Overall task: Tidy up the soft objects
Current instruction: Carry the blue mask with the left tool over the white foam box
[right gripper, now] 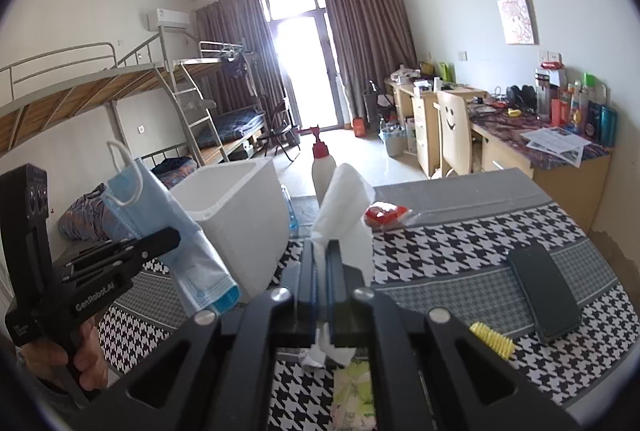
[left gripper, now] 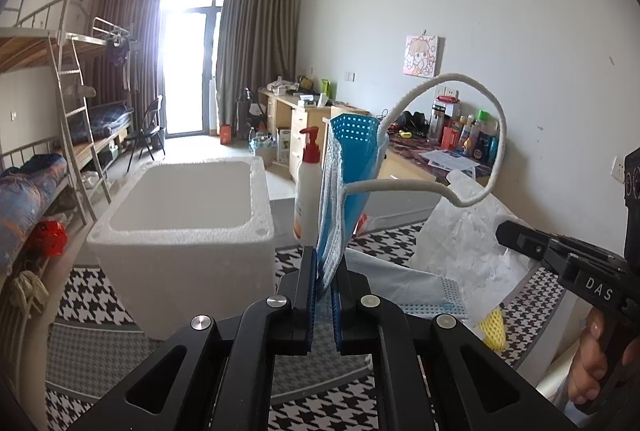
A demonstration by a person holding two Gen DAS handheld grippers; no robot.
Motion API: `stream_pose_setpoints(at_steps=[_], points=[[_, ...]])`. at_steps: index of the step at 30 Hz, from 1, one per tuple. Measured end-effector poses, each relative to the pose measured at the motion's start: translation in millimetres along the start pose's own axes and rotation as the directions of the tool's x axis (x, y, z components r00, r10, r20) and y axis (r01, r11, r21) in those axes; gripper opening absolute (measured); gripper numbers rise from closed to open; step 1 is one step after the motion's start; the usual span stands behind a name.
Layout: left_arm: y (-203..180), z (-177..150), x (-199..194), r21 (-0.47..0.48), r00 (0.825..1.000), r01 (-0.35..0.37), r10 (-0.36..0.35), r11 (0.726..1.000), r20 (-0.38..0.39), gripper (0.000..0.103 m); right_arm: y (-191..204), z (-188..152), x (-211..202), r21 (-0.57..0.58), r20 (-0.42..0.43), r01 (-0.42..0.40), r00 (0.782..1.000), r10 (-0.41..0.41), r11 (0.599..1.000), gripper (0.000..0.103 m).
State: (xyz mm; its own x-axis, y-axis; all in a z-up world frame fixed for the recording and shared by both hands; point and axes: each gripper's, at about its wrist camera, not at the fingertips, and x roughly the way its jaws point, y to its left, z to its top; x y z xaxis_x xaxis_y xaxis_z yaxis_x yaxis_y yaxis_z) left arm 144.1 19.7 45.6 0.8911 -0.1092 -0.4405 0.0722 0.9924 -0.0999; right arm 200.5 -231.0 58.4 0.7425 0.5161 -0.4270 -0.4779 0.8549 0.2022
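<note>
**Both soft items lifted, foam box waiting**

Clearly, two soft things are held off the desk [right gripper: 500, 231] at once. A blue face mask [left gripper: 352, 167] is pinched at its lower edge between the jaws of the left gripper [left gripper: 324, 295], which are pressed together on the folded fabric, so that the mask stands up from them and its white ear loop [left gripper: 472, 111] springs out to the right. In the right wrist view the same mask [right gripper: 160, 215] is seen hanging tilted, just beside the near corner of the white foam box [right gripper: 236, 215].

A white tissue [right gripper: 344, 207] is pinched between the jaws of the right gripper [right gripper: 322, 291], which are likewise pressed together; the sheet rises above them and a crumpled end trails out below. Each item is gripped by an edge, probably because thin, limp material cannot be clamped around its bulk.

The foam box [left gripper: 180, 231] stands open-topped on the desk, left of a pump bottle [left gripper: 308, 191], and is judged to be the place meant for the soft things; nothing can be seen inside it from these angles. Hard items, a dark phone [right gripper: 544, 295] and a red packet [right gripper: 384, 213], are left lying on the houndstooth cloth. More soft material, including a second mask [left gripper: 420, 291] and a yellow foam net [left gripper: 494, 327], lies below the grippers, so the sorting appears to be far from finished.
</note>
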Motion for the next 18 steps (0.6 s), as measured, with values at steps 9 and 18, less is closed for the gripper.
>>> stream_pose_setpoints(at_steps=[9, 18], points=[[2, 19, 2, 0.006, 1.000, -0.011, 0.011, 1.000, 0.019, 0.007, 7, 14, -2, -0.026, 0.035, -0.005, 0.999, 0.006, 1.000, 0.006], [5, 38, -3, 0.016, 0.998, -0.034, 0.033, 0.999, 0.062, 0.007, 13, 27, -1, -0.047, 0.057, -0.005, 0.998, 0.008, 0.999, 0.006]])
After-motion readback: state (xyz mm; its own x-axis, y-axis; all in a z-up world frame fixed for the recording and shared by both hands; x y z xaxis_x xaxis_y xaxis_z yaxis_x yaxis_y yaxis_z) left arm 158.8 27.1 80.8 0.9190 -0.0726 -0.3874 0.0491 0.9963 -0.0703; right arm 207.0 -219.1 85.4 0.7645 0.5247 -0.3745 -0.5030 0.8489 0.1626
